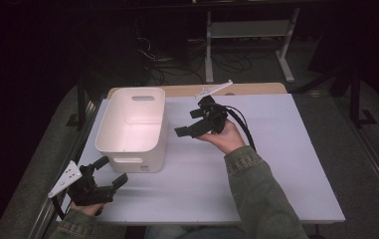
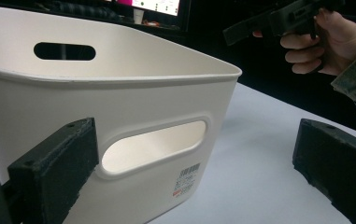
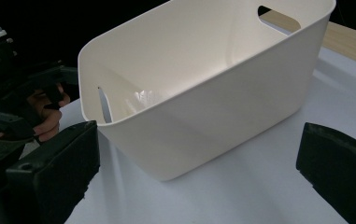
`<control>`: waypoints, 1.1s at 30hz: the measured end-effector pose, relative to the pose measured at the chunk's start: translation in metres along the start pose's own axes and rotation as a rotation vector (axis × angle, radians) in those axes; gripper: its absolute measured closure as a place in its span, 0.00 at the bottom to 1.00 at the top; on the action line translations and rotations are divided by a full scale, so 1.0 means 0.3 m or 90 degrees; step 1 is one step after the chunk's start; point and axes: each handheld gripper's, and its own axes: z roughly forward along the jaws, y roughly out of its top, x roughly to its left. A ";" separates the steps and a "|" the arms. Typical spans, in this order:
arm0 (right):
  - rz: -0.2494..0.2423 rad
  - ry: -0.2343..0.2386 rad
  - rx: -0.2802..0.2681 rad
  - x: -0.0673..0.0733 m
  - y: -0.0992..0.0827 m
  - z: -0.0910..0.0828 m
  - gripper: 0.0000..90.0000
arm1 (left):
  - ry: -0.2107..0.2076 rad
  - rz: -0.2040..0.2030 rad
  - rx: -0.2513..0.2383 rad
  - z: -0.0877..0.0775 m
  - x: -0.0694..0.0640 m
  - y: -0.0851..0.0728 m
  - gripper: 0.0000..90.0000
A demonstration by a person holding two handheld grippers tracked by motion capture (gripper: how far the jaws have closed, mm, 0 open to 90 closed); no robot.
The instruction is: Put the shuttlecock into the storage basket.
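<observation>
A white plastic bin [image 1: 132, 127] with slot handles stands on the left half of the white table [image 1: 286, 164]; I see nothing inside it. My left gripper [image 1: 112, 170] is open at the bin's near corner, by the table's front left edge. In the left gripper view the bin [image 2: 119, 107] is close ahead, its near handle slot between the wide-apart jaws of the left gripper [image 2: 194, 144]. My right gripper [image 1: 187, 123] is open and held above the table just right of the bin, pointing at it. The right gripper view looks over the open right gripper [image 3: 196, 154] at the bin's long side [image 3: 213, 107].
A wooden strip [image 1: 256, 89] runs along the table's far edge. Beyond it are a metal stand [image 1: 246, 30] and cables on the dark floor. The right half of the tabletop is bare. The other hand's gripper [image 2: 278, 18] shows up in the left gripper view.
</observation>
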 end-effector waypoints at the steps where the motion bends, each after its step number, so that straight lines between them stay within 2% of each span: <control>1: -0.003 -0.001 -0.001 -0.004 -0.007 -0.005 0.00 | 0.000 0.002 0.001 0.000 0.000 0.000 0.00; 3: 0.008 0.004 -0.008 -0.007 -0.016 -0.013 0.00 | 0.002 0.002 0.003 0.000 0.000 0.000 0.00; 17: 0.003 -0.007 -0.031 -0.025 -0.064 -0.068 0.00 | 0.002 0.003 0.003 0.000 0.001 0.000 0.00; 25: 0.013 -0.016 -0.043 -0.040 -0.101 -0.091 0.00 | 0.002 0.004 0.005 0.000 0.001 0.000 0.00; 33: 0.029 -0.038 -0.040 -0.068 -0.149 -0.121 0.00 | 0.003 0.000 0.004 0.002 0.000 0.000 0.00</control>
